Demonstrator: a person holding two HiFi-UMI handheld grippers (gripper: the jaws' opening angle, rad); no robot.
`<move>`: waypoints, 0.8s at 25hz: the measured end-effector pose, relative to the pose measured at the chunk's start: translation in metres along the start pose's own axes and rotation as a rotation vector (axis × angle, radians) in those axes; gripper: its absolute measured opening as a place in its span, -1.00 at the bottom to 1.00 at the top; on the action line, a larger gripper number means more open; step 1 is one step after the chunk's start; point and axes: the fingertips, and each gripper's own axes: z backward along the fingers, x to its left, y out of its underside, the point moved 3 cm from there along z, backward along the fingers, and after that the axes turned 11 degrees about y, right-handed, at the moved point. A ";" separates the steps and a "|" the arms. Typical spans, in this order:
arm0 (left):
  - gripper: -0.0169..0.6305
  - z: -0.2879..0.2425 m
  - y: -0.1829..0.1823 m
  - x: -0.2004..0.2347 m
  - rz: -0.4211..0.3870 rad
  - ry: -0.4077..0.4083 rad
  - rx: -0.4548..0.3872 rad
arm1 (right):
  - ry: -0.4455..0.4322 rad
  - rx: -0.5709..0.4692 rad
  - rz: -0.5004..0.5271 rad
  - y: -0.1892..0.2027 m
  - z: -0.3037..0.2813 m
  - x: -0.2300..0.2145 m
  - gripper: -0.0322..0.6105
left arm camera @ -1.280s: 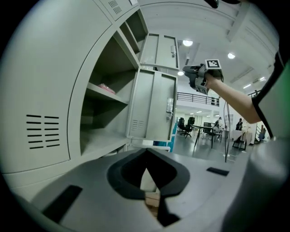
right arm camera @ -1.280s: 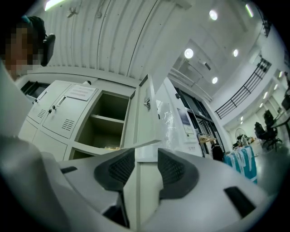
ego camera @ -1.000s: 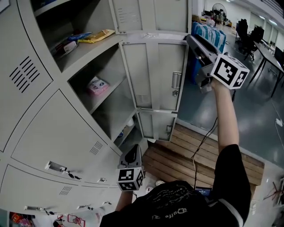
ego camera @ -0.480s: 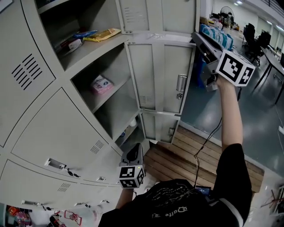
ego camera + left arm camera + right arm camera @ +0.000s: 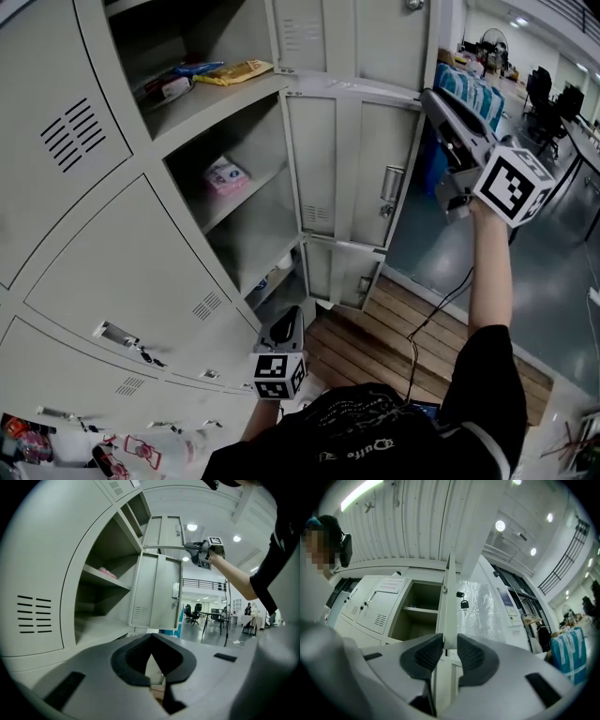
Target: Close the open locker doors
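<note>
Head view | 3 open doors (image 5: 367, 42) | right hand-held gripper (image 5: 427, 94) just clamped middle door (image 5: 361, 164) | left hand-held gripper (image 5: 283, 321) shut

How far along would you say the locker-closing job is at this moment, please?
Done: the vented doors on the left look shut. In hand: the right gripper, whose jaws have just been closing, pinches the middle door's edge; that door is wide open. Left: it, the top door and the bottom door.
</note>
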 end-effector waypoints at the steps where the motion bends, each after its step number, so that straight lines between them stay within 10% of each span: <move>1: -0.92 0.002 0.001 0.002 0.003 -0.010 0.000 | -0.017 -0.013 -0.005 0.000 0.003 0.005 -0.59; 20: -0.92 0.056 0.015 0.038 0.013 -0.213 0.008 | -0.205 -0.244 -0.079 0.006 0.021 0.137 -0.56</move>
